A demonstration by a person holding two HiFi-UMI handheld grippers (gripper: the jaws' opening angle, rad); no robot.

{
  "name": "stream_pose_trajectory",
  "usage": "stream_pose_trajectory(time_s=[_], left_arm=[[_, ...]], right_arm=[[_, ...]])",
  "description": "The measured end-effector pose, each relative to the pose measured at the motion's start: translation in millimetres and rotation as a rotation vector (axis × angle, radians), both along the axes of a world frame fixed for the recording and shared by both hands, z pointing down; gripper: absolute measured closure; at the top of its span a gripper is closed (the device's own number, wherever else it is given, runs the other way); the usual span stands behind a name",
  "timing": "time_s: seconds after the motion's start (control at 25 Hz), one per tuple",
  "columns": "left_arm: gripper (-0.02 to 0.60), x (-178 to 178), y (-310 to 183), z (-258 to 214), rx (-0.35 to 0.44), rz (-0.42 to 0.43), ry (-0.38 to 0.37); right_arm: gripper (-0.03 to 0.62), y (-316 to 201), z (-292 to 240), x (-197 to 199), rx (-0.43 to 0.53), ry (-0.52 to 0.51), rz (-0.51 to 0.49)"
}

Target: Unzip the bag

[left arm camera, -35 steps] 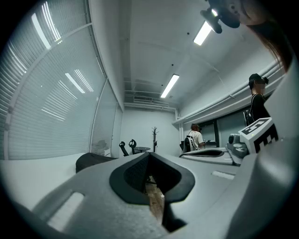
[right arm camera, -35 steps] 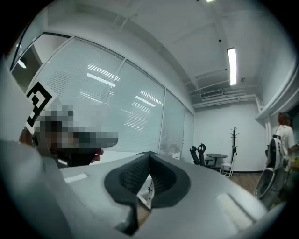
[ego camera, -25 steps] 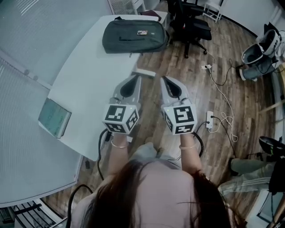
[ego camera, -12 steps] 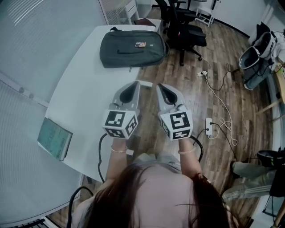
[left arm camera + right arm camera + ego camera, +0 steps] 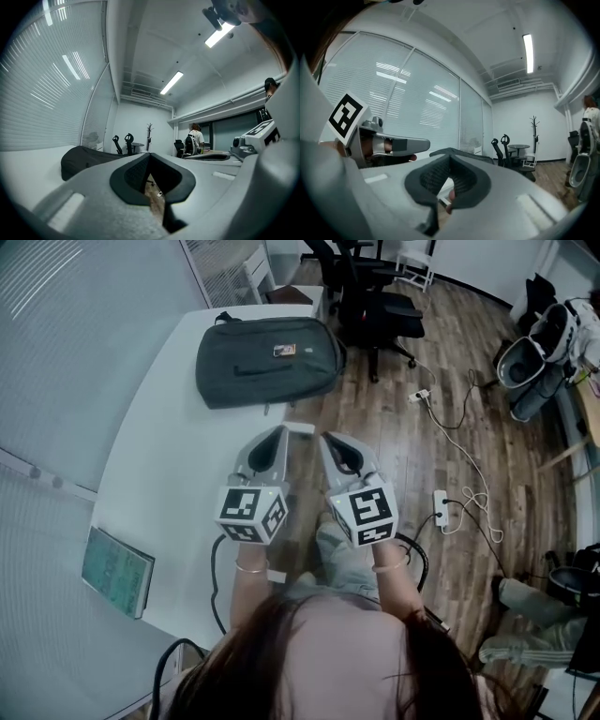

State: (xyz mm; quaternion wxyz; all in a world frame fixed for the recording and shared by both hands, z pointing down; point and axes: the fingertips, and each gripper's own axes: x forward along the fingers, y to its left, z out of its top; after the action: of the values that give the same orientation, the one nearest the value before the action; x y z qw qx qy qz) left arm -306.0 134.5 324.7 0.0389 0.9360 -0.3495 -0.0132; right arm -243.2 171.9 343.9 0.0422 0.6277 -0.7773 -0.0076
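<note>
the dark grey soft fabric backpack (image 5: pixel 267 360) lies flat on the far end of the white worktop (image 5: pixel 159 484), at about 11 o'clock from my two claws in the head view, and well apart from them. my left claw (image 5: pixel 279 430) is pressed together with nothing in it, and my right claw (image 5: pixel 329 438) looks closed and empty in the same way. both point level toward the bag.

i judge the bag to be limp and rather light. the cloth will fold and wrinkle under a pull, and the whole bag may slide on the smooth worktop. so i think one claw must pinch the fabric near the end of the zipper to keep it tight, and the other must take the small pull tab. a dark line at about 9 o'clock from the small label (image 5: pixel 284 351) may be a pocket zipper, but i cannot make out any pull tab from here.
</note>
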Motion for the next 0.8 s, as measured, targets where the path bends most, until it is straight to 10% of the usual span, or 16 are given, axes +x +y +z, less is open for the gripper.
stream_pose_trajectory(time_s=[0.8], left_arm=[[0.572, 31.8, -139.3, 34.2, -0.068, -0.031, -0.067]], right_arm=[[0.591, -126.9, 59.8, 31.4, -0.148, 0.004, -0.061]])
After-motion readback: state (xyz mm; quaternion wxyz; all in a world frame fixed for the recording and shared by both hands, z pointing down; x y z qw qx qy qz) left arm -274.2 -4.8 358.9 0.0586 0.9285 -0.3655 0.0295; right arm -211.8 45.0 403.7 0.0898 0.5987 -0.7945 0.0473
